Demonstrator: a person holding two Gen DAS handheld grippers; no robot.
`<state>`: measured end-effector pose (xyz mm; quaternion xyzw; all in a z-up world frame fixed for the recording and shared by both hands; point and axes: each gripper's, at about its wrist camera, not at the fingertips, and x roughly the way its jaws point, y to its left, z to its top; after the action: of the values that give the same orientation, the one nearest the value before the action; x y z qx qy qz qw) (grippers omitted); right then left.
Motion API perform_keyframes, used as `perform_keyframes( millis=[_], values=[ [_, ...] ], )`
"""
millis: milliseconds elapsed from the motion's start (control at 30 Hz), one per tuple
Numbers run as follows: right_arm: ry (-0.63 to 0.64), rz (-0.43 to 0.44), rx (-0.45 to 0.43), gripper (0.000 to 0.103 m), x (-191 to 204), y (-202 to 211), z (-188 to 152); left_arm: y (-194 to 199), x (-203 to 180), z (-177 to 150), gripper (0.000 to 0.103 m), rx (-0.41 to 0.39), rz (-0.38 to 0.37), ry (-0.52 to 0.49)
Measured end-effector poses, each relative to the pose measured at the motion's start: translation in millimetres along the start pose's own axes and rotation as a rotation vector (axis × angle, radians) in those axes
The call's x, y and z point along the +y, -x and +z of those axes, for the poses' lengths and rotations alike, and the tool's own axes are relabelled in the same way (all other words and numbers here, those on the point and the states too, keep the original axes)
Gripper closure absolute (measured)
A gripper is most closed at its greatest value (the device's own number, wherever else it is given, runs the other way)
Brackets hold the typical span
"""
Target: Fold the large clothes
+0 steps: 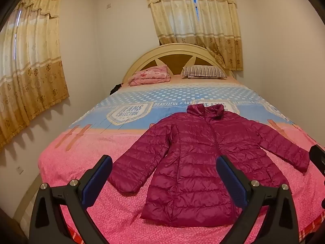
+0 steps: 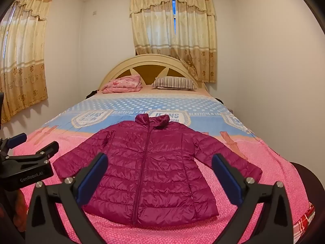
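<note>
Lying flat on the bed (image 2: 270, 158), front up and zipped, the magenta puffer jacket (image 2: 150, 168) has both sleeves angled out and down, collar toward the headboard (image 2: 121, 67), hem near the foot edge.

Right wrist view only: the left tongs (image 2: 33, 142) seen from the side, left of the jacket's left-hand sleeve, black body with white lettering, blue pads spread, hovering off the bedspread. Left wrist view only: a sliver of dark housing right of the jacket's far sleeve cuff; can't tell which part.

Jacket: glossy quilted shell, horizontal stitched channels, stand-up collar, centre zip. Bedspread under it is pink speckled print, turning to a blue polka-dot band with badge prints beyond the collar. Beyond that, left to right, a folded pink blanket (image 2: 122, 84) and a striped pillow (image 2: 174, 83) against the arched cream headboard. Lacy beige-gold curtains (image 2: 172, 34) behind.

Left tongs (image 1: 164, 181): spread wide, nothing between, tilted down at the jacket's lower left. Right tongs (image 2: 159, 177): also wide apart, empty, tilted down, framing the jacket's hem area, not touching fabric.
</note>
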<state>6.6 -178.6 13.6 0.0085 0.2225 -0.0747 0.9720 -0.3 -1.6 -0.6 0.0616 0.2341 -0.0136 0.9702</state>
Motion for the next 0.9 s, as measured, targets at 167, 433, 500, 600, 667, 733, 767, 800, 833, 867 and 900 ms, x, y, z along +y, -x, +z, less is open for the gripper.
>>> perform_keyframes(
  millis=[167, 433, 500, 600, 667, 733, 767, 800, 833, 867, 900],
  values=[
    [-0.003, 0.0, 0.008, 0.0, 0.0, -1.4, -0.3, -2.9, -0.5, -1.0, 0.001, 0.024, -0.036, 0.014],
    [-0.002, 0.0, 0.014, 0.0, 2.2, -3.0, -0.8, -3.9, -0.3, -6.5, 0.001, 0.019, -0.04, 0.013],
    [-0.004, 0.002, 0.018, 0.0, 2.0, -4.0, -0.7, -3.3, -0.2, -6.2, 0.001, 0.019, -0.04, 0.014],
    [-0.002, 0.004, 0.019, 0.0, 1.7, -3.8, -2.0, -2.8, 0.2, -6.1, 0.001, 0.02, -0.038, 0.017],
    [0.0, 0.003, 0.02, 0.0, 0.5, -4.7, -3.9, -2.3, -0.2, -4.2, 0.001, 0.021, -0.039, 0.015],
    [-0.001, 0.003, 0.021, 0.0, 1.8, -6.3, -5.4, -1.9, 0.0, -3.9, 0.001, 0.021, -0.038, 0.015],
    [-0.001, 0.004, 0.022, 0.0, 2.5, -5.7, -6.4, -3.8, 0.8, -4.2, 0.001, 0.023, -0.039, 0.015],
    [-0.001, 0.004, 0.023, 0.0, 4.5, -9.0, -7.7, -3.8, 0.9, -4.3, 0.001, 0.023, -0.04, 0.015],
    [-0.001, 0.004, 0.022, 0.0, 4.9, -9.2, -8.4, -3.5, 1.3, -4.3, 0.001, 0.023, -0.039, 0.015],
    [-0.002, 0.004, 0.024, 0.0, 4.8, -9.3, -8.6, -3.8, 1.0, -4.4, 0.001, 0.022, -0.039, 0.015],
    [-0.002, 0.004, 0.025, 0.0, 4.4, -9.3, -8.3, -4.1, 1.1, -3.9, 0.001, 0.024, -0.04, 0.015]
  ],
)
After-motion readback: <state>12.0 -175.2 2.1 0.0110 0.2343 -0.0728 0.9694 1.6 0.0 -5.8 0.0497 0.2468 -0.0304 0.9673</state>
